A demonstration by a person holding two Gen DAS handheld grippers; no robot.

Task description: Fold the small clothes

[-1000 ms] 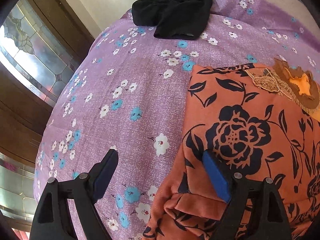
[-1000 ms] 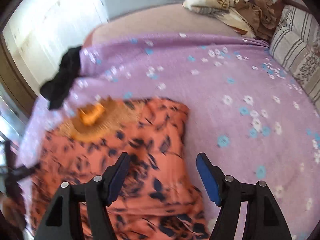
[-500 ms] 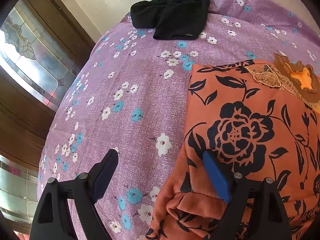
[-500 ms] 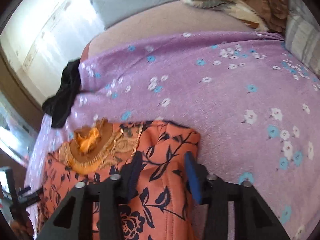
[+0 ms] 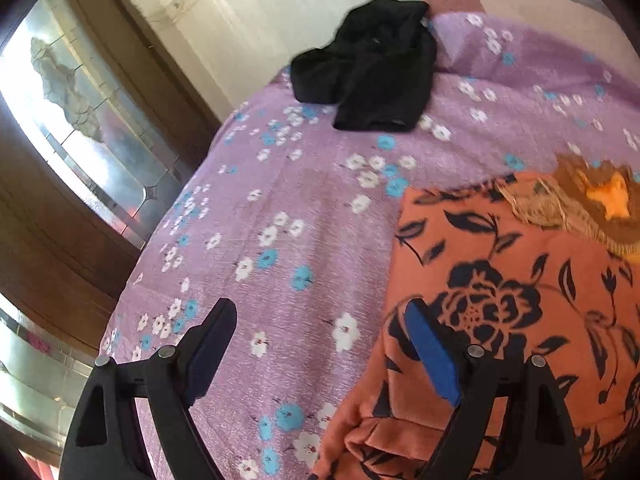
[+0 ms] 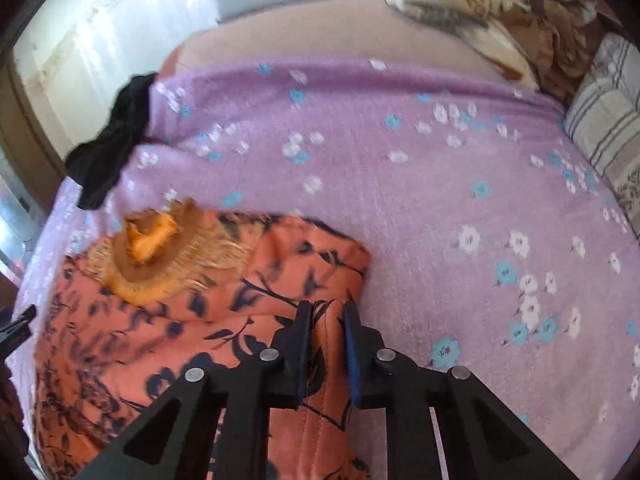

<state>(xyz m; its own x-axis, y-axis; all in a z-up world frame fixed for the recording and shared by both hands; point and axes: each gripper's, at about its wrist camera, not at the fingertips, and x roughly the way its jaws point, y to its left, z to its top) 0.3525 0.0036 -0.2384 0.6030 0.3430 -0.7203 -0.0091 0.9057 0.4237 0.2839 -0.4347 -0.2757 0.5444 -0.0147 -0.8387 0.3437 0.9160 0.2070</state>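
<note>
An orange garment with dark flower print (image 5: 500, 280) lies flat on the purple flowered sheet (image 5: 300, 220), with a tan embroidered neck patch (image 5: 600, 200) at its far end. My left gripper (image 5: 318, 308) stands open over the garment's left edge, one finger above the cloth and the other above the sheet. In the right wrist view my right gripper (image 6: 327, 308) is closing on a raised fold of the orange garment (image 6: 180, 340) near its right edge, and its pads pinch the cloth.
A crumpled black garment (image 5: 372, 64) lies at the sheet's far left corner, also in the right view as the black garment (image 6: 108, 152). A heap of tan blankets (image 6: 480, 4) and a striped pillow (image 6: 608, 112) sit at the far right. A wooden glazed door (image 5: 80, 120) stands left.
My right gripper came down onto the garment's right edge and its jaws went from wide apart to pinching a fold. The left gripper stayed open, tilting slightly upward.
</note>
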